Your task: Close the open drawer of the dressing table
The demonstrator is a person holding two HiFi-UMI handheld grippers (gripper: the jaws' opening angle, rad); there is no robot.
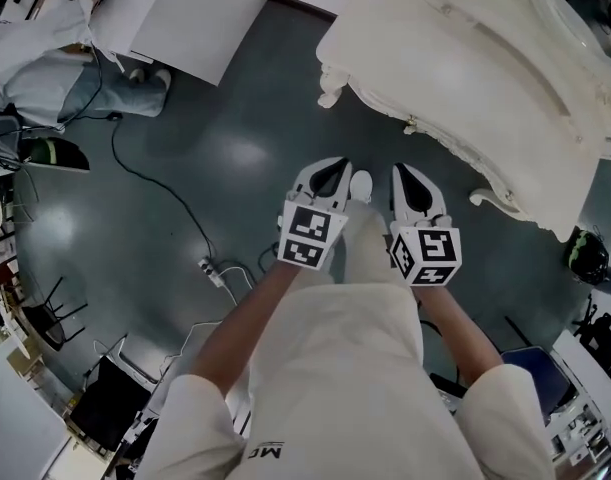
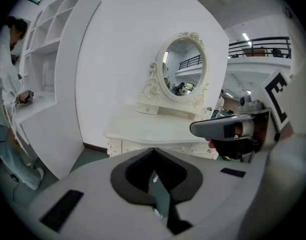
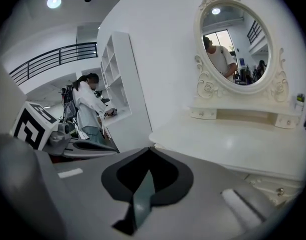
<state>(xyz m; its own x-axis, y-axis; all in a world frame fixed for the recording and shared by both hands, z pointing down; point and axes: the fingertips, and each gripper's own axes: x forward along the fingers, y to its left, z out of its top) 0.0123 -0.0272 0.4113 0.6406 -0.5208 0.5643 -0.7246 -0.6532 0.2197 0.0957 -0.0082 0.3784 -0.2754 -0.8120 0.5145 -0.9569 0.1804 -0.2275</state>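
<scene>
**Both hand-held grippers, short of the dressing table.** The left gripper and the right gripper, each white with a black-and-white marker cube, hang side by side over the grey floor. They are in front of the curved edge of the ornate white carved dressing table and well apart from it. Each has its fingers pressed together with nothing between them. The person's white shoe shows between the two.

Under the table's surface run white drawer fronts, with one small knob in sight. No view shows which of them is the open drawer. At the back of the surface stands an oval mirror in a carved white frame. Off the table's left end, as the gripper views show it, a second person stands at a tall white shelf unit.

Probable hazards:
- The narrow joined fingertips could skid off the rounded, glossy drawer front.
- A push near one end of the drawer could skew it so that it jams.
- A hard shove could slam the drawer and shake the mirror.
</scene>
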